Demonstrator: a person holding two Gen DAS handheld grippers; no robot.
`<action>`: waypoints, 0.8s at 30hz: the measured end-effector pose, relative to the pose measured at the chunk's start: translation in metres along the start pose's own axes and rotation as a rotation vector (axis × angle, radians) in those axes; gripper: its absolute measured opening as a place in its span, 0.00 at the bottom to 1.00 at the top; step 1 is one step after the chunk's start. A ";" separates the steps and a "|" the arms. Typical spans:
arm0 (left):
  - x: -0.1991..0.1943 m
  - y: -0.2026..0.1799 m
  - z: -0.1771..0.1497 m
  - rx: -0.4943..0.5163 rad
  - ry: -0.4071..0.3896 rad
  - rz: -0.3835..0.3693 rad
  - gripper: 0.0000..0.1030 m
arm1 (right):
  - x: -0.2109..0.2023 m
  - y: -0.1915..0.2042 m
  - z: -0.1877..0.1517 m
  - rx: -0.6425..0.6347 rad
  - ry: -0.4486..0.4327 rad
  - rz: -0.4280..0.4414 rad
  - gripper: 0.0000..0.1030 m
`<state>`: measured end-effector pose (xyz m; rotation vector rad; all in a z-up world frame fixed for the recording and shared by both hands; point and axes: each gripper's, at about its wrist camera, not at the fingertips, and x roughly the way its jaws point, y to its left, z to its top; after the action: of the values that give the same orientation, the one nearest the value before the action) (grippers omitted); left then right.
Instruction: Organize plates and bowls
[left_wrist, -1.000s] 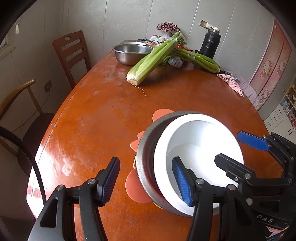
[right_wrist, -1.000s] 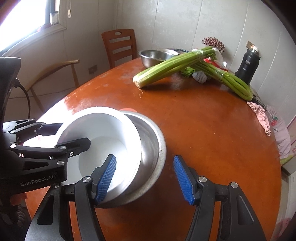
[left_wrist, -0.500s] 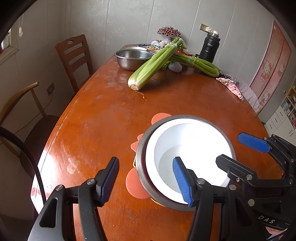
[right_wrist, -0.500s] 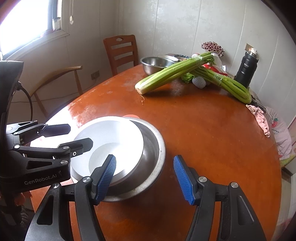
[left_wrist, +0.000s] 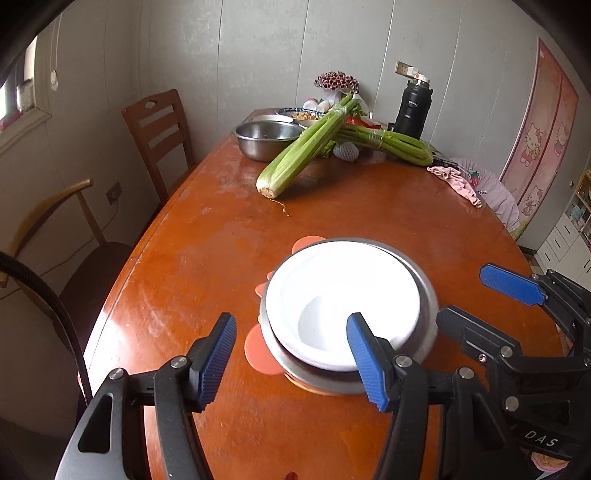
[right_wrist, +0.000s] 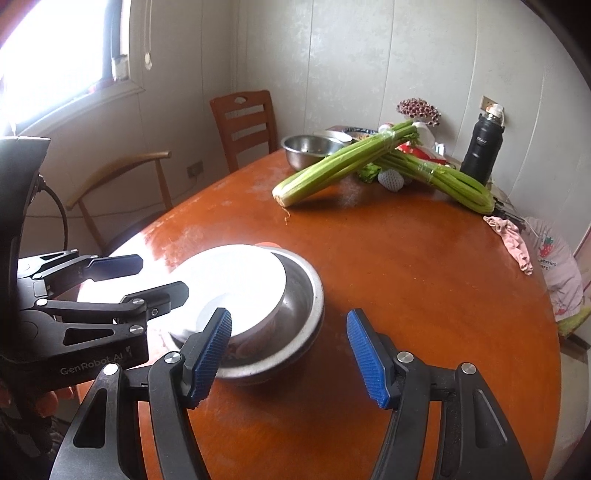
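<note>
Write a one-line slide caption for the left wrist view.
Open left gripper beside a white bowl nested in a steel bowl on the table.

White bowl (left_wrist: 343, 295) nested in steel bowl (left_wrist: 424, 295)

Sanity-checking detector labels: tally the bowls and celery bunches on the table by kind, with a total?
Steel bowls: 2, near one under the white bowl, far one by the chair
White bowls: 1, nested in the near steel bowl
Celery bunches: 2, one, other
Total: 5
</note>
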<state>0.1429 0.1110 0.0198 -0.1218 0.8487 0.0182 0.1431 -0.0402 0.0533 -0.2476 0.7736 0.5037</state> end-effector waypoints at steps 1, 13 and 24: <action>-0.004 -0.003 -0.003 0.000 -0.005 -0.004 0.60 | -0.005 0.000 -0.003 0.001 -0.006 0.003 0.65; -0.027 -0.033 -0.051 -0.026 0.005 0.014 0.61 | -0.046 -0.010 -0.053 0.031 -0.044 0.015 0.66; -0.039 -0.060 -0.095 -0.014 -0.014 0.018 0.62 | -0.070 -0.015 -0.105 0.042 -0.043 0.013 0.66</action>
<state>0.0497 0.0413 -0.0069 -0.1275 0.8357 0.0419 0.0449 -0.1182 0.0309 -0.1924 0.7430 0.5034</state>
